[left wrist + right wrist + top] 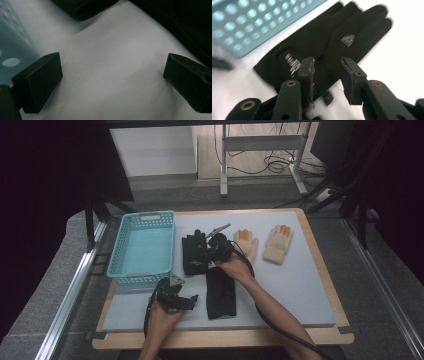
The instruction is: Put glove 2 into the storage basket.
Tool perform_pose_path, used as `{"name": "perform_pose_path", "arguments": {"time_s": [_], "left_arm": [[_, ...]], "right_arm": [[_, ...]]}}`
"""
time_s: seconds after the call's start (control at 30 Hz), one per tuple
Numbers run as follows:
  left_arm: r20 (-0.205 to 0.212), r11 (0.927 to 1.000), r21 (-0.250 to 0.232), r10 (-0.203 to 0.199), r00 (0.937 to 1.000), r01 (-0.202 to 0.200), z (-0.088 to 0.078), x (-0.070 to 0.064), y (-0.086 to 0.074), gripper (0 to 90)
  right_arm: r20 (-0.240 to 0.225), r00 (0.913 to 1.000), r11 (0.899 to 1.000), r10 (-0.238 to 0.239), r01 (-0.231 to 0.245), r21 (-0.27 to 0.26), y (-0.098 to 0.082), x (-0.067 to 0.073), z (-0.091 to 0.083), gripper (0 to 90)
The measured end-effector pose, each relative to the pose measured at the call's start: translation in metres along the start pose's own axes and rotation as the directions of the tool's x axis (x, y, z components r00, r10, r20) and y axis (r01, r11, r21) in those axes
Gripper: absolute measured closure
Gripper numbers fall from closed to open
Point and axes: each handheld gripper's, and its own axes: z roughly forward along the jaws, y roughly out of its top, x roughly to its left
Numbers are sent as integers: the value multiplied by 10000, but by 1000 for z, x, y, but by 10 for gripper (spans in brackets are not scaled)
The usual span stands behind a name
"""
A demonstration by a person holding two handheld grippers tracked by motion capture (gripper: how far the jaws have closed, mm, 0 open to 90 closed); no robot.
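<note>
At frame centre, the right gripper (212, 249) hovers over a black glove (194, 253).
Its jaws stand parted, nothing pinched; left gripper (192, 301), lower left, gapes wide.

- The basket (142, 247) stands at the mat's (300, 285) left edge; the first glove (194, 252) lies on the mat just right of the basket
- The second glove (220, 292) lies right of the basket and nearer the person
- Two more gloves, the third glove (247, 244) and the fourth glove (278, 244), lie well right of the basket, side by side
</note>
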Motion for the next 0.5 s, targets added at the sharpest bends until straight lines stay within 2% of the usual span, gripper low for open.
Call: {"name": "perform_pose_path", "arguments": {"time_s": [0.03, 0.13, 0.23, 0.3, 0.37, 0.5], "left_arm": [[0, 10000, 0, 0, 10000, 0, 0, 0, 0, 24], [16, 10000, -14, -23, 10000, 23, 0, 0, 0, 24], [15, 10000, -15, -16, 10000, 16, 0, 0, 0, 24], [15, 10000, -16, -18, 10000, 18, 0, 0, 0, 24], [14, 10000, -22, -26, 10000, 26, 0, 0, 0, 24], [15, 10000, -3, -12, 10000, 12, 0, 0, 0, 23]], "right_arm": [[0, 10000, 10000, 0, 0, 0, 0, 0, 0, 618], [152, 9998, 9999, -115, 117, -110, 11, -5, 17, 538], [131, 9994, 9995, -323, 323, 59, 13, -5, 37, 436], [155, 9994, 9994, -323, 321, 88, 14, -5, 49, 409], [90, 9996, 9997, -249, 248, 70, 14, -6, 55, 438], [-106, 9999, 10000, -35, 35, 53, 14, -8, 57, 622]]}}
